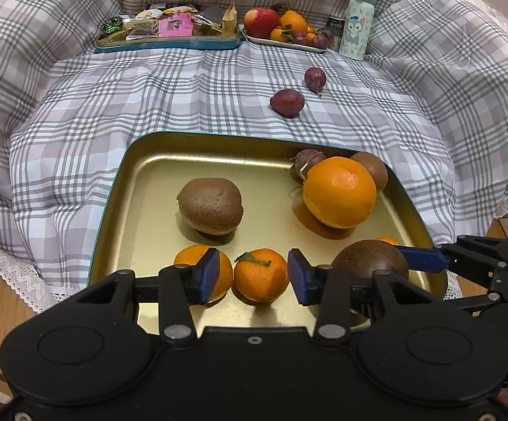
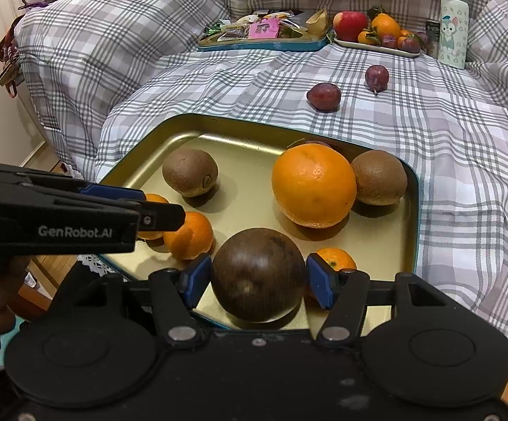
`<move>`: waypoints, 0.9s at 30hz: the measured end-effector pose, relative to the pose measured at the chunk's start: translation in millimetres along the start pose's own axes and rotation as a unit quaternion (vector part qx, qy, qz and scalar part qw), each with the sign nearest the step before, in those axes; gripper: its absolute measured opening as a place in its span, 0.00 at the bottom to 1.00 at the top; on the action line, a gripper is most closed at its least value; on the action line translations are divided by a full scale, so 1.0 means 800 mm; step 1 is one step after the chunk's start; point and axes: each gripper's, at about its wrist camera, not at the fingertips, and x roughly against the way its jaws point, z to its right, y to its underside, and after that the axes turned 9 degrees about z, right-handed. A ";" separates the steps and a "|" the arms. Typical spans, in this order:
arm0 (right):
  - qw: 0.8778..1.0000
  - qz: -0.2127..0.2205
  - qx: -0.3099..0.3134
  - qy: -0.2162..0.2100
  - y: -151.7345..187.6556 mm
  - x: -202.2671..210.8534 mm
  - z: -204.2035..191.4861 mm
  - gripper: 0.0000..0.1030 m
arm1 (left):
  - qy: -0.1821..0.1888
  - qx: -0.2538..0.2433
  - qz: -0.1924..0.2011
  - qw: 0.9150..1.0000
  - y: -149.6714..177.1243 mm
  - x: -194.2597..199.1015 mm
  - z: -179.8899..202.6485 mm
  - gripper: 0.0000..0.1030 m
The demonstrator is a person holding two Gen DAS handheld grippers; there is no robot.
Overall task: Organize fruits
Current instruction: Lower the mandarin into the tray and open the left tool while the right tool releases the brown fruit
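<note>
On the near part of the checked cloth (image 1: 191,80): one gold tin tray (image 1: 141,161), teal outside, holding the fruit listed below.

- Large orange (image 1: 340,191), right of centre, with a kiwi (image 1: 371,170) just behind it at the far right corner and a small dark fruit (image 1: 306,161) partly hidden at its far side.
- Second kiwi (image 1: 210,205), left of centre, standing apart from the rest.
- Small tangerine with a leaf (image 1: 260,275), near edge of the tray, between the pads of the left gripper (image 1: 253,275). The jaws stand released; a gap shows on each side of the fruit.
- Another tangerine (image 1: 198,270), just left of it, partly behind the left pad.
- Round dark brown fruit (image 2: 258,273), near right part of the tray, between the fingers of the right gripper (image 2: 259,277). The pads sit close to its sides; whether they press on it cannot be told.
- One more tangerine (image 2: 334,259), just right of the brown fruit, behind the right pad.

On the cloth beyond the tray: two plums (image 1: 287,102), near each other.

At the far edge: a teal tray of wrapped snacks (image 1: 169,31), a pale plate of mixed fruit (image 1: 282,26) with a red apple, and a pale bottle (image 1: 356,22) upright at its right.
</note>
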 end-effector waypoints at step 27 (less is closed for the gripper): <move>0.998 0.045 0.042 0.013 0.003 0.008 -0.018 0.59 | -0.002 0.021 0.002 1.000 -0.001 0.004 -0.005 0.49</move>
